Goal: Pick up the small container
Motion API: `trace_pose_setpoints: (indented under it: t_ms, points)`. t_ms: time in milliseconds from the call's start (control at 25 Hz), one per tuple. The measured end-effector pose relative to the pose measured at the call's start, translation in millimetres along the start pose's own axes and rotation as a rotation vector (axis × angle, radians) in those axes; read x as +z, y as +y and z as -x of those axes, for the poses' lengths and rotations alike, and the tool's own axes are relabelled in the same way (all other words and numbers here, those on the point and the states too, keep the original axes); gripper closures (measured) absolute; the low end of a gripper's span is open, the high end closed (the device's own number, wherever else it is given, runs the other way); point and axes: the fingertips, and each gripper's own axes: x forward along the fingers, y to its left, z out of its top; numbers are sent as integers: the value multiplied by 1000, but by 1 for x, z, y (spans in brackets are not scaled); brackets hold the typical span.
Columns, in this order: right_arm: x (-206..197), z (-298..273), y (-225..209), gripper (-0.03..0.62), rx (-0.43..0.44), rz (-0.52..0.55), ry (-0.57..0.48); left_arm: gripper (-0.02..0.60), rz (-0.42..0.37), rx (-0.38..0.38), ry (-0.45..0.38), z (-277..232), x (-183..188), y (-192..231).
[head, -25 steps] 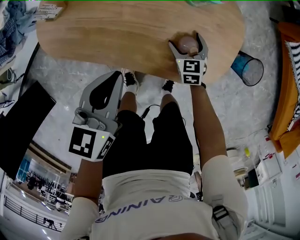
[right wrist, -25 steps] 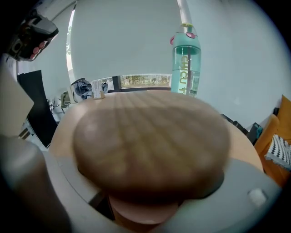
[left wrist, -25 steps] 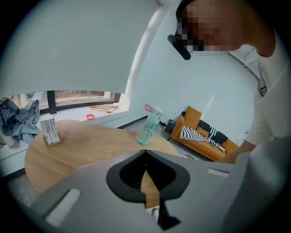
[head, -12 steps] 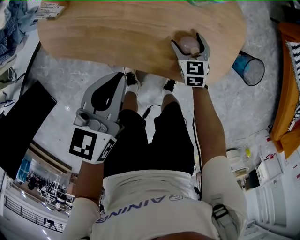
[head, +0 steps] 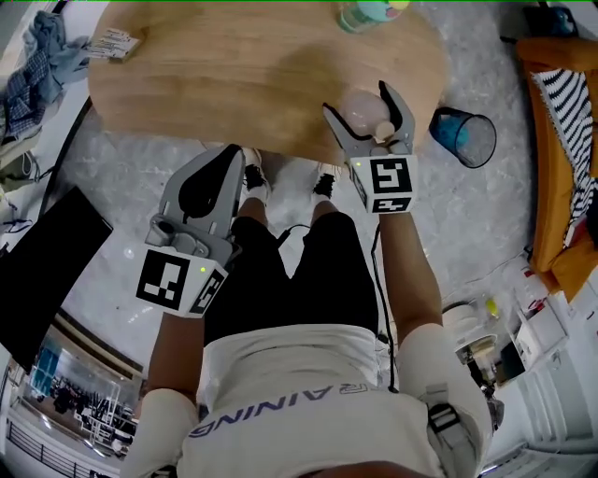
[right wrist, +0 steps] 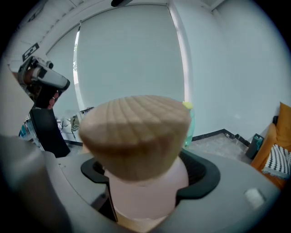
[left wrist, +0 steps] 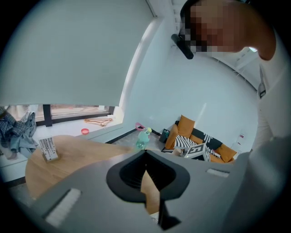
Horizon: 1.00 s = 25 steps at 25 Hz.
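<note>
Right gripper [head: 356, 98]: jaws have just been closing and now sit clamped on the small container [head: 360, 109], which fills the gap between them. The right gripper view shows the pads on the pale pink body, with the ribbed wooden lid standing proud above the jaws. Long axis of the container: upright, lid up, crossing the line of the jaws at about a right angle, no visible tilt. Location: at the near edge of the table [head: 234, 84], toward its right end, directly ahead of the right gripper. From above it appears to be over that edge. Whether the base is clear of the table top cannot be settled, though I judge it is. Left gripper [head: 234, 154]: jaws together, nothing between them, held off the table beyond the near edge and well apart from the container, so the right hand is the nearer. Judgement: the relation that matters is already made. What remains is a lift along the container's own upright axis. Counts: small container 1; grippers 2; green bottle [head: 366, 13] 1, at the far edge; printed box [head: 114, 42] 1, at the far left edge.
</note>
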Motion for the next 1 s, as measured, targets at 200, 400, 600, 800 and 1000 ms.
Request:
trace_pose_setpoints:
  t_ms: [200, 400, 600, 800, 1000]
  points:
    - [73, 63, 20, 161, 12, 8, -32, 580, -19, -22, -71, 35, 50, -20]
    - [152, 140, 22, 161, 7, 18, -106, 580, -79, -44, -188, 64, 111, -54]
    - [212, 214, 39, 161, 18, 41, -145, 580, -121, -70, -267, 107, 158, -88]
    - [260, 272, 53, 160, 28, 40, -205, 580, -151, -87, -346, 144, 190, -109]
    - [296, 312, 65, 160, 28, 22, -260, 580, -191, -107, -402, 174, 221, -120]
